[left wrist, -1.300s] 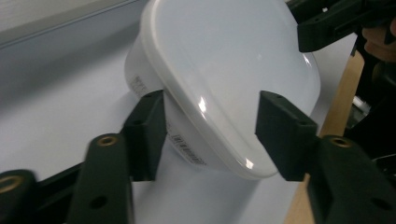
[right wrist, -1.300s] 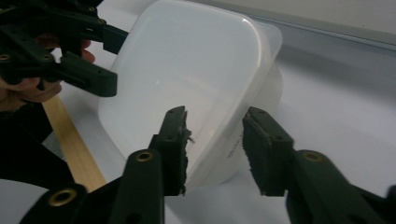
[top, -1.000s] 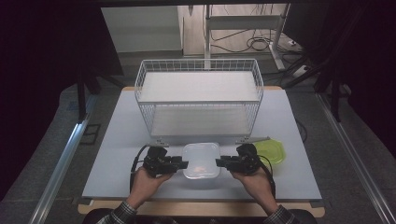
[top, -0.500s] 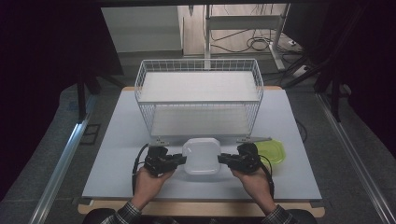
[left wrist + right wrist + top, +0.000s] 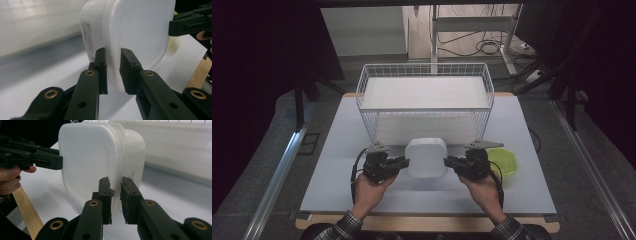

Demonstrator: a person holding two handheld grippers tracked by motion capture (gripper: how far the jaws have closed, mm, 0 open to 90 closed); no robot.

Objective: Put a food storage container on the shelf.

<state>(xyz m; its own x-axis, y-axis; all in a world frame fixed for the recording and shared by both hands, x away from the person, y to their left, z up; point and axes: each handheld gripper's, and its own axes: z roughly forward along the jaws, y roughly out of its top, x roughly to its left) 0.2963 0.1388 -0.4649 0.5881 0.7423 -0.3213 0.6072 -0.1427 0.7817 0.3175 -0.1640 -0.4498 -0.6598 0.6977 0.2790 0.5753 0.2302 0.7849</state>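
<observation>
Both grippers, left (image 5: 403, 162) and right (image 5: 449, 162), are pinching the white container's (image 5: 426, 157) opposite rims, holding it tilted between them, just before the wire basket (image 5: 425, 75).

Container (image 5: 426, 157) was translucent white with a small black-print label, grippers' jaws black with brass rivets, wire basket (image 5: 424, 100) white, lid (image 5: 502, 161) lime green, table (image 5: 342, 165) pale grey, sleeves plaid.
</observation>
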